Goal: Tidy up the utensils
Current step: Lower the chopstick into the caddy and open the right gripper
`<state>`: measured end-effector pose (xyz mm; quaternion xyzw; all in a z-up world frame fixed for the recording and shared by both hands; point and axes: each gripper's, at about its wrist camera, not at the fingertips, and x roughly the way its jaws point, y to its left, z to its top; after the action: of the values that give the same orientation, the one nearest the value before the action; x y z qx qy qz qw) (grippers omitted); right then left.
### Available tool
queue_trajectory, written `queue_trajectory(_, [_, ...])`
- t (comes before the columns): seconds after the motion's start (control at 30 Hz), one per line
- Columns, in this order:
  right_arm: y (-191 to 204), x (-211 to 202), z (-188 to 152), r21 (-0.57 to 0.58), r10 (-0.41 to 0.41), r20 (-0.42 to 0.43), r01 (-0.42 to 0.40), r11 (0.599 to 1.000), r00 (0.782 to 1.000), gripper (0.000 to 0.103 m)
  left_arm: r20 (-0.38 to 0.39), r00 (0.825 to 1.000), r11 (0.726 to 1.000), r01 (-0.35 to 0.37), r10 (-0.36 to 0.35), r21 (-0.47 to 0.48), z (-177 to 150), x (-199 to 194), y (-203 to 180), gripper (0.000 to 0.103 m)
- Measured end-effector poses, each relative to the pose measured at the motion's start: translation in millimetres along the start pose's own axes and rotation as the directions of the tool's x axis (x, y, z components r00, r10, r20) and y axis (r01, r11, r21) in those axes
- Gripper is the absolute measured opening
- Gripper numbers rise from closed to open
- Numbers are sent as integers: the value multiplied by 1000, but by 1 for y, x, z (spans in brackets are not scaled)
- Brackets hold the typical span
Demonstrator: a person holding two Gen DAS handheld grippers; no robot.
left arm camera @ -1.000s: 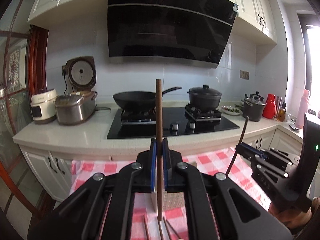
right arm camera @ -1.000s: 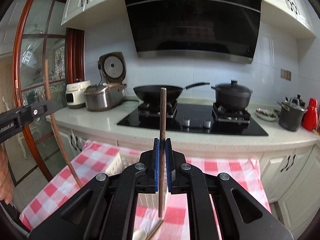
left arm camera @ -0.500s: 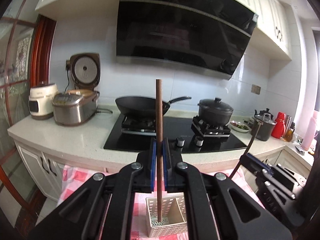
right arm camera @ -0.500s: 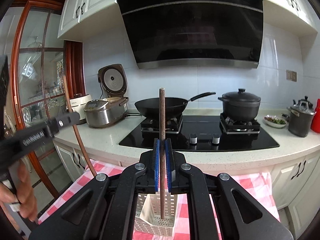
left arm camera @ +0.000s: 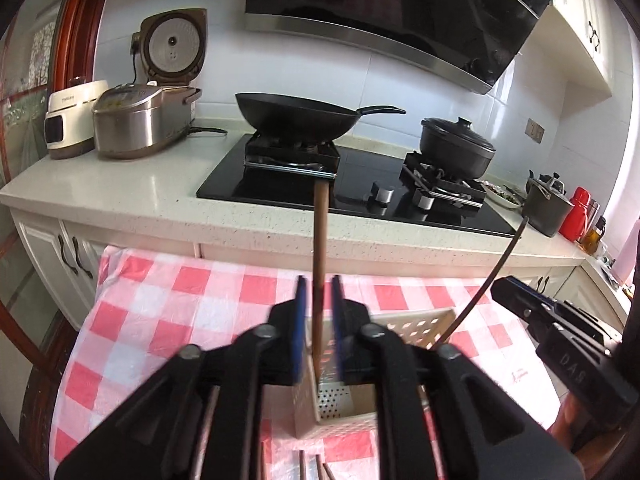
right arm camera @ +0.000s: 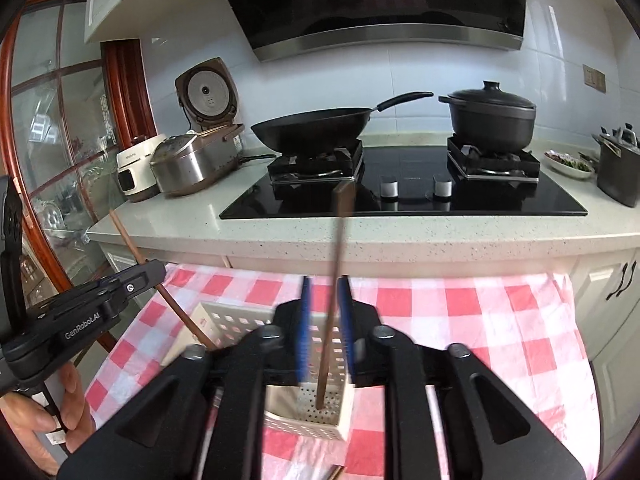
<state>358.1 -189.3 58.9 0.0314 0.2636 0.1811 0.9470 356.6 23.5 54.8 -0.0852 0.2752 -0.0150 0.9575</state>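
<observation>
I am judging the job to be somewhere in its middle. Two chopsticks are standing in the white perforated holder on the checked desk, and a few more sticks are lying on the cloth at the near edge of the left view, so there is more to collect.

My left claw is parted, its blue pads standing clear on either side of the brown chopstick, which is no longer gripped and is resting with its lower end inside the near compartment of the holder. My right claw is likewise spread, with a gap showing on both sides of the thin chopstick; that stick is leaning slightly, its tip sitting on the perforated floor of the holder's near compartment in that view. Whether the two sticks share one compartment I cannot tell.

Both tools are pointing forward toward the stove and tilted down over the holder, almost directly above it. The left one is showing at the left edge of the right view, with the person's hand wrapped round its grip. The right one is showing at the right edge of the left view, its stick slanting up past it.
</observation>
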Motion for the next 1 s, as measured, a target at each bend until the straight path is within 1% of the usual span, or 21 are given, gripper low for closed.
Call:
queue_trajectory(0.03, [-3,-2,-2,11,1,4,-1,1000,1000,39,6,1000,1000,-4,4,-8,-2,-1,3,27])
queue_trajectory(0.07, [-6,-4,-3,24,1,13,-2,1000,1000,42,11,1000,1000,-6,6,-15,-3,-3,5,37])
queue_trajectory(0.1, [-9,-8,-5,35,1,21,-2,999,1000,43,22,1000,1000,-8,9,-29,-5,-7,9,45])
queue_trajectory(0.17, [-14,-14,-9,49,-3,25,2,999,1000,43,46,999,999,-22,24,-49,-10,-18,16,52])
queue_trajectory(0.2, [-17,-19,-13,62,-7,31,5,998,999,43,56,998,998,-30,33,-55,-11,-24,19,58])
queue_trajectory(0.23, [-20,-25,-16,76,-9,38,6,997,999,43,73,996,997,-45,49,-60,-15,-32,22,61])
queue_trajectory(0.3, [-25,-34,-24,94,-14,46,10,996,999,43,123,988,995,-82,89,-64,-26,-52,25,75])
queue_trajectory(0.37, [-26,-45,-38,108,-23,44,18,994,999,43,158,980,993,-110,116,-47,-40,-71,24,82])
queue_trajectory(0.4, [-26,-50,-46,111,-24,40,19,994,999,43,164,979,993,-116,120,-37,-46,-78,23,85])
queue_trajectory(0.53, [-24,-66,-76,117,-15,19,13,993,1000,43,164,978,990,-138,130,35,-76,-105,15,90])
queue_trajectory(0.6, [-23,-72,-91,126,-9,-3,9,992,1000,43,141,982,988,-134,123,70,-94,-114,11,91])
queue_trajectory(0.7, [-28,-81,-120,161,-8,-42,14,987,999,43,101,987,986,-136,126,94,-121,-123,12,93])
queue_trajectory(0.77, [-31,-84,-134,185,-6,-68,18,983,998,43,68,989,986,-141,135,91,-140,-126,17,93])
queue_trajectory(0.83, [-35,-88,-153,207,-5,-93,25,978,996,43,19,990,987,-140,139,74,-162,-129,25,93])
queue_trajectory(0.93, [-37,-86,-176,215,-22,-148,53,975,989,43,-47,988,989,-144,144,19,-189,-129,39,93])
queue_trajectory(1.0, [-36,-82,-188,222,-21,-182,62,973,983,43,-84,987,991,-135,134,-10,-204,-129,46,93])
